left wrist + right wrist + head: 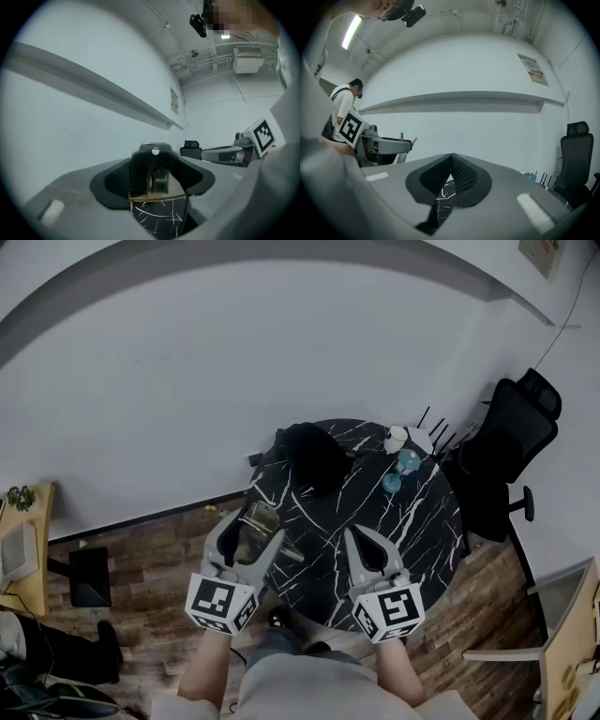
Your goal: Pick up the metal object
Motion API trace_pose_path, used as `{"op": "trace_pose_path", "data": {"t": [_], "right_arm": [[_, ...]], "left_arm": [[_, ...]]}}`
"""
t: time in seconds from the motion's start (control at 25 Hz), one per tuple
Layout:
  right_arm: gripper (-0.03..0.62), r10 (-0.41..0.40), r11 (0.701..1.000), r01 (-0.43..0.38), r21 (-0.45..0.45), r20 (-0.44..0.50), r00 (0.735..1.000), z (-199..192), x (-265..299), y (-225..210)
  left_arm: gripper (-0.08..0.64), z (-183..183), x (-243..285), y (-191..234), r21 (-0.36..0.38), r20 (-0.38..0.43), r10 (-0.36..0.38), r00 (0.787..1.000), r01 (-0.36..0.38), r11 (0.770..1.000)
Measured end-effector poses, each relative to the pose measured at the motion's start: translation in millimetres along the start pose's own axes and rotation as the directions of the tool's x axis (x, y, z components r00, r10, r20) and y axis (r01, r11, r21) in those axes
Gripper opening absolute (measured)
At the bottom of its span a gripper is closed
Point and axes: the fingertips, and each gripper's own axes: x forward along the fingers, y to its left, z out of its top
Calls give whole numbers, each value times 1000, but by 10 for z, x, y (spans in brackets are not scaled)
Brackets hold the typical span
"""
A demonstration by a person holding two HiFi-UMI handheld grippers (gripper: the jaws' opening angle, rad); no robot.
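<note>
The metal object [261, 519], a shiny brass-toned block, sits between the jaws of my left gripper [253, 527], above the left edge of the round black marbled table [422, 521]. In the left gripper view the metal object [154, 177] fills the gap of the left gripper [158, 161], with both dark pads against its sides and the table top showing below it. My right gripper [366, 538] hovers over the table's near side. Seen in its own view, the right gripper [451, 159] has its pads meeting at the tips with nothing between them.
A black bag-like heap [314, 456] lies at the table's far side. A white cup [396, 439] and two bluish glass pieces [405, 463] stand at the far right. A black office chair [511, 442] is beside the table. A person [344, 101] stands behind to the left.
</note>
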Motion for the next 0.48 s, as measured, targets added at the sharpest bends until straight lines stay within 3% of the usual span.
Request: {"op": "trace_pose_path", "data": {"t": [0.48], "right_arm": [[-5, -50, 998, 52, -25, 69, 996, 244, -399, -172]], "left_arm": [[304, 344, -385, -178, 25, 99, 144, 985, -148, 989]]}}
